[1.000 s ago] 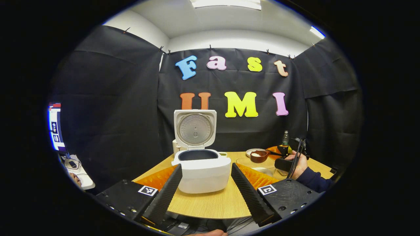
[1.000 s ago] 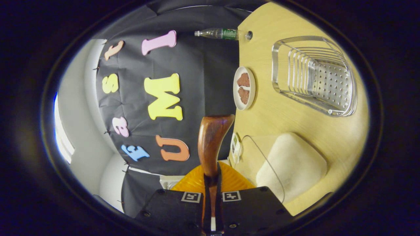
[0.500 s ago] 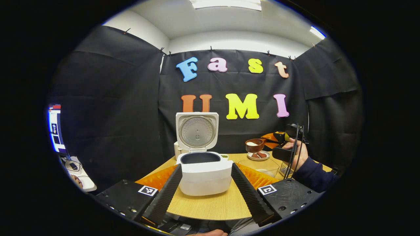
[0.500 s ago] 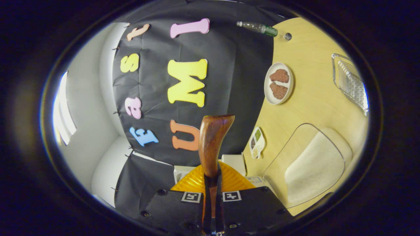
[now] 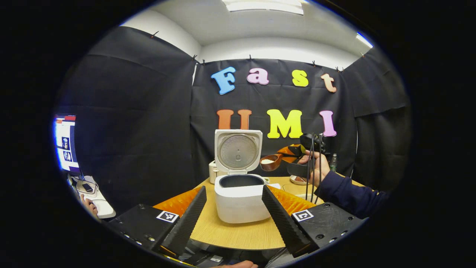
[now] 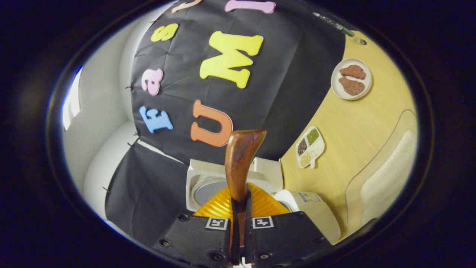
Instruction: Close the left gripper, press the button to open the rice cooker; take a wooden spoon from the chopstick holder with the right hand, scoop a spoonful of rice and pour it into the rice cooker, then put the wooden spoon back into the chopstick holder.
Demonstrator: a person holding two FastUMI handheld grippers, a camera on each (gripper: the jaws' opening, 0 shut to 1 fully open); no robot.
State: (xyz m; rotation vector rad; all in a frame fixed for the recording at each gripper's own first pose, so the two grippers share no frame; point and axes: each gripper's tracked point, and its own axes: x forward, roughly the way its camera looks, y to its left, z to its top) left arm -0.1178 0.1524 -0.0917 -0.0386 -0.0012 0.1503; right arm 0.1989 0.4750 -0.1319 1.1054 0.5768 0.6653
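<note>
Overhead, the right gripper [image 6: 238, 208] clenches the wooden spoon [image 6: 240, 160], rice-laden, beside the open rice cooker [image 5: 241, 197]; left gripper [image 5: 234, 212] gapes empty.

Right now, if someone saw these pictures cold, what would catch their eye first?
Probably the white rice cooker in the middle of the wooden table, its lid standing wide open. Next, the wooden spoon with white rice in its bowl, held in the air just right of that lid by the right gripper. In the left gripper view, the left gripper sits open in front of the cooker.
</note>
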